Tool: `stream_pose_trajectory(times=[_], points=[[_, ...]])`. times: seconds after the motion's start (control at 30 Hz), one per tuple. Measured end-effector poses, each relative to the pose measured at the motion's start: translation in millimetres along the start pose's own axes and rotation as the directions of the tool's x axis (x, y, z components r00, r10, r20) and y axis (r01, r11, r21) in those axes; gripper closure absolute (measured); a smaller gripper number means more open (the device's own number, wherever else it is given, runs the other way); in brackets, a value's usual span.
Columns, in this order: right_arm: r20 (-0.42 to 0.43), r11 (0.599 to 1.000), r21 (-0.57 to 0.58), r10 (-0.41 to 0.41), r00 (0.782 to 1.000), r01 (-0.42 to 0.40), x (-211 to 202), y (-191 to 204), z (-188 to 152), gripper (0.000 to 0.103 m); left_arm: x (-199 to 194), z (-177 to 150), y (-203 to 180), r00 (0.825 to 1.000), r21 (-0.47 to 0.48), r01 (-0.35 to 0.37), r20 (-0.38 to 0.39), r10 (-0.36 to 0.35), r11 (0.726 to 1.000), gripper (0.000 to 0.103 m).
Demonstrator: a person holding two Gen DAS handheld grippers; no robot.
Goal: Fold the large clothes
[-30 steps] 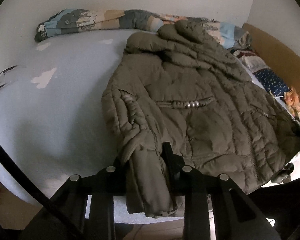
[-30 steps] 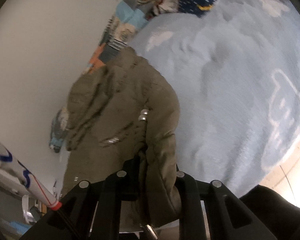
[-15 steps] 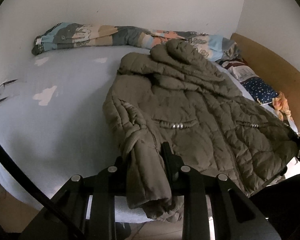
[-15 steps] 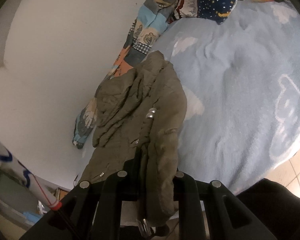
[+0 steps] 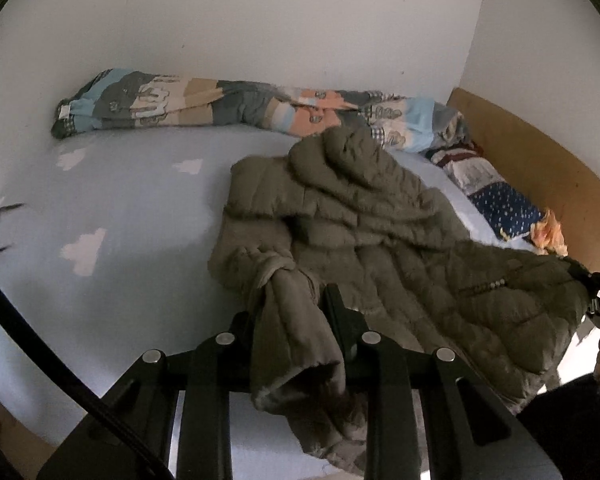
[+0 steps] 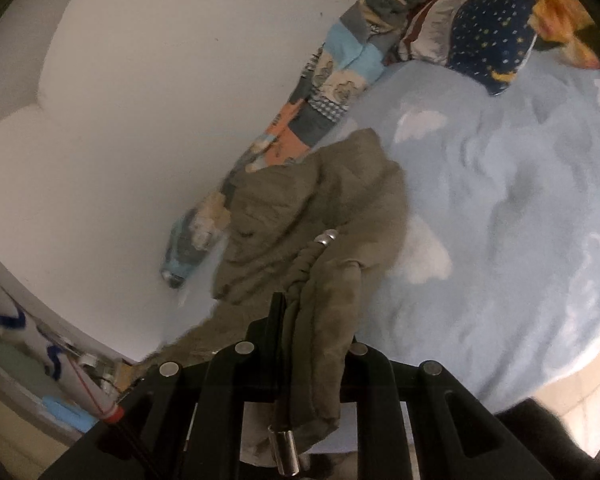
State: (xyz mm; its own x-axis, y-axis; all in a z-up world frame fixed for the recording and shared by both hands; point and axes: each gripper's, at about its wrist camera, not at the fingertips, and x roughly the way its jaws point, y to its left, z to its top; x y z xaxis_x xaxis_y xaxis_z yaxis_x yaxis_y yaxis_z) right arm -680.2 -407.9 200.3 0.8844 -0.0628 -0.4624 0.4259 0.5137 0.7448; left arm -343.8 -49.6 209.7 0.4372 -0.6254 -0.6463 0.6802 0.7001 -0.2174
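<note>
White walls (image 5: 300, 20) are meeting in a corner behind a bed (image 5: 120, 208) that is wearing a pale blue, cloud-printed sheet. A wooden headboard (image 5: 540, 160) is standing along one end, and tiled floor (image 6: 572, 388) is showing below the bed's edge.

The jacket (image 5: 360, 232) lies on the bed (image 5: 120, 208), hood end toward the wall (image 5: 260, 20). A rolled blanket (image 5: 220, 104) lies along the wall behind it. Pillows (image 5: 500, 196) lie right of the jacket, against the headboard (image 5: 540, 160). The jacket's near edge (both corners) runs off the bed: one corner sits in the left gripper (image 5: 296, 320), the other in the right gripper (image 6: 316, 320).
</note>
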Motion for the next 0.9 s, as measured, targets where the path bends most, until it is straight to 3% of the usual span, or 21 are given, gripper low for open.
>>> stream_pose_trajectory(times=[0.1,0.23,0.47,0.6,0.63,0.77,0.9], points=[[0.011,0.999,0.023,0.04,0.999,-0.04,2.5,10.1,20.1,0.088,2.2,26.0,-0.7,1.0,-0.003,0.011,0.023,-0.011,1.0,0.078],[0.019,0.998,-0.029,0.053,0.998,-0.053,9.6,34.6,51.4,0.088,9.0,67.3,2.0,0.998,-0.031,0.028,0.05,-0.026,0.999,0.077],[0.061,0.996,-0.066,0.057,0.997,-0.053,43.7,60.0,121.2,0.088,56.2,155.6,18.6,0.998,-0.109,0.05,0.049,-0.045,0.993,0.074],[0.079,0.999,-0.037,0.018,0.997,-0.015,84.3,55.3,171.8,0.088,99.9,201.9,32.1,0.996,-0.197,0.085,0.008,-0.085,0.977,0.07],[0.08,0.999,-0.034,0.001,0.997,0.002,94.5,51.9,182.1,0.088,108.6,211.2,37.1,0.995,-0.233,0.098,-0.001,-0.101,0.967,0.064],[0.084,0.996,-0.025,-0.088,0.993,0.09,150.2,34.5,225.3,0.088,131.0,242.7,67.9,0.979,-0.386,0.199,0.032,-0.202,0.901,0.048],[0.08,0.982,0.006,-0.188,0.979,0.188,211.7,2.3,259.7,0.088,127.3,261.2,87.3,0.987,-0.37,0.157,0.101,-0.128,0.916,0.041]])
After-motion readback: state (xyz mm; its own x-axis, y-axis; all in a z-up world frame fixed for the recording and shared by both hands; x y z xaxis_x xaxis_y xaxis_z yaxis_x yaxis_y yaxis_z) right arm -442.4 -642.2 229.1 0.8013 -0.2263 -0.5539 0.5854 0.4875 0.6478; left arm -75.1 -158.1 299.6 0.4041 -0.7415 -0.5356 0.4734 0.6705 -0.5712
